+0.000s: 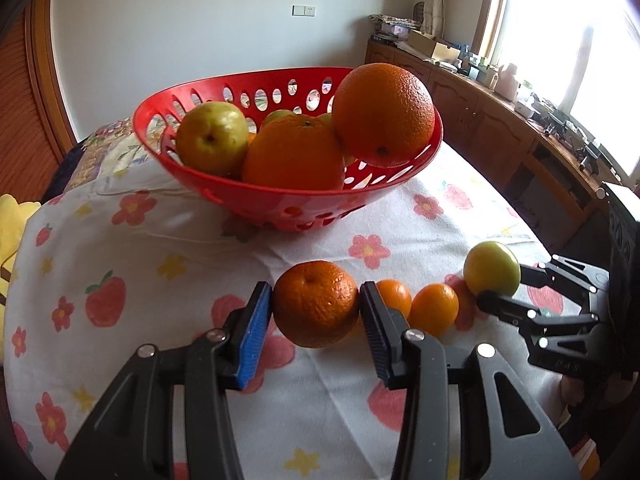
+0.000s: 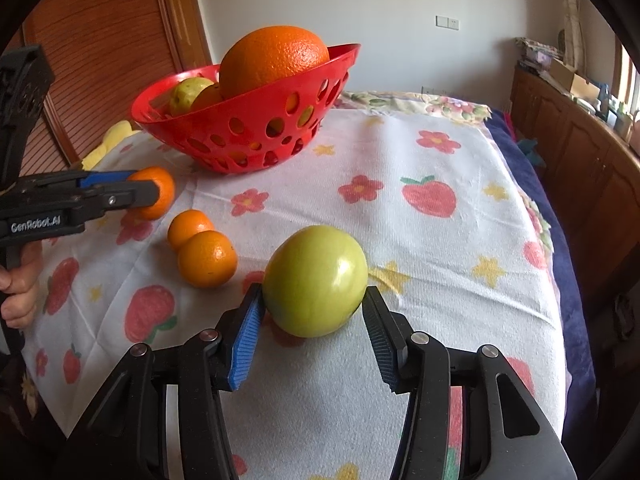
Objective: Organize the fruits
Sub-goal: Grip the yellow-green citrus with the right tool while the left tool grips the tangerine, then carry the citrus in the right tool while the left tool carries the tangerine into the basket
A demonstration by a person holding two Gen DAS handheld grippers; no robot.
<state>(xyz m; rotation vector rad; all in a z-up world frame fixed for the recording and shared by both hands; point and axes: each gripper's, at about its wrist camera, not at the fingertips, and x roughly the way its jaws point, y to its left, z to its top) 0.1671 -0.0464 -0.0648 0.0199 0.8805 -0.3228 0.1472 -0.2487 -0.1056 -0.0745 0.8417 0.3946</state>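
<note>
My left gripper [image 1: 316, 312] is shut on a mandarin [image 1: 316, 305] and holds it just above the flowered cloth; it also shows in the right wrist view [image 2: 154, 194]. My right gripper [image 2: 314, 312] is shut on a green apple [image 2: 316, 280], seen in the left wrist view [image 1: 493, 269] at the right. Two small mandarins [image 2: 202, 250] lie on the cloth between the grippers. A red perforated basket [image 1: 280, 204] stands behind, holding a large orange [image 1: 384, 114], another orange [image 1: 294, 154] and a yellow-green pear [image 1: 212, 138].
The flowered cloth [image 2: 420, 240] covers the table, with a dark blue edge [image 2: 560, 240] at the right. A wooden cabinet [image 1: 500, 120] with clutter runs under the window. A wooden door [image 2: 100, 60] is at the left.
</note>
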